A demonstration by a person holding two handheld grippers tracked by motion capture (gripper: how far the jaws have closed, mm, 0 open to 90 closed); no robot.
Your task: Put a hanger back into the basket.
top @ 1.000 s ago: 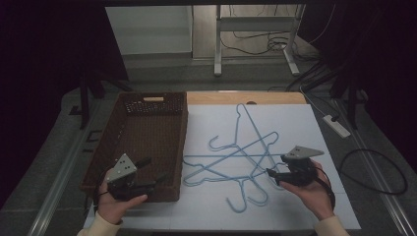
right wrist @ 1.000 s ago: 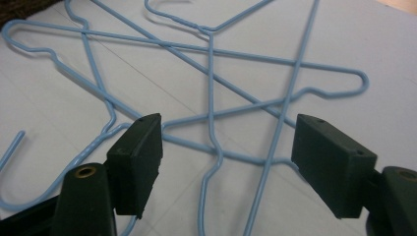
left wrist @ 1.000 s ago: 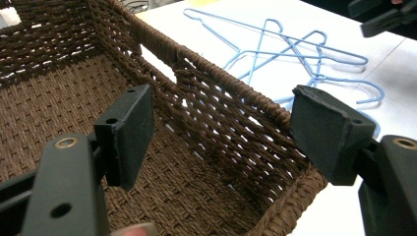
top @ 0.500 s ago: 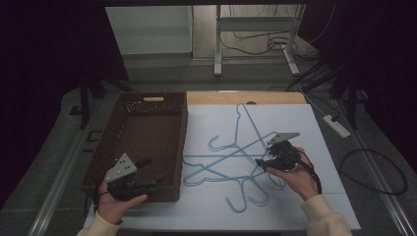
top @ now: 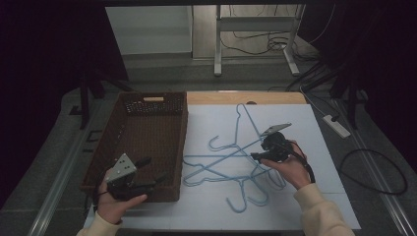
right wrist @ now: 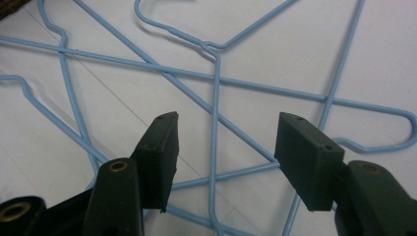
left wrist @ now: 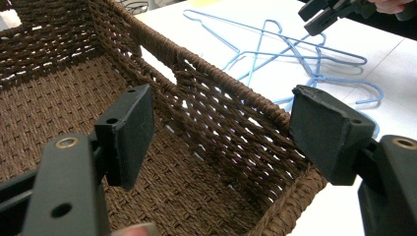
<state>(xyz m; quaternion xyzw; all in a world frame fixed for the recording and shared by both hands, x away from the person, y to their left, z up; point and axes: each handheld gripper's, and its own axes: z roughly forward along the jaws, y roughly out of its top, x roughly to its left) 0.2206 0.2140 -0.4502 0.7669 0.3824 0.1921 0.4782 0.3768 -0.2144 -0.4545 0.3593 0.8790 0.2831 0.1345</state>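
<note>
The work items are thin blue wire hangers [top: 231,164], lying flat in an overlapped pile on the white sheet [top: 314,162] that covers the counter [top: 221,98], directly beneath and ahead of the right tongs [top: 256,156]. The woven brown basket [top: 120,130] sits beside the pile, under the left tongs [top: 153,174].

**State of the tongs**
- Right tongs [right wrist: 223,147]: jaws spread apart, empty, poised just above the pile. One straight wire run passes between the jaws in the right gripper view.
- Left tongs [left wrist: 221,125]: jaws spread apart, empty, hovering over the near corner of the basket [left wrist: 221,113], well apart from the hangers [left wrist: 295,54].

**Expected handling**
- Weight: probably very light; a single hanger should lift with little grip force.
- Stiffness: the wire looks springy, not rigid. A hanger held at one end will likely swing and flex.
- Surface: the coating appears smooth, and the wire is narrow against the flat jaw pads, so it may slip or roll in the grip.
- Tangling: the hangers [right wrist: 216,98] cross each other at several points. Lifting one may drag its neighbours.

**Recommended hold**
- Grip across a single straight run, clear of any crossing, with the pads square to the wire.
- The twisted neck below a hook is thicker and should resist rotation better.
- Because the wire lies flat on the sheet, the jaw tips must nearly touch the sheet before closing.
</note>
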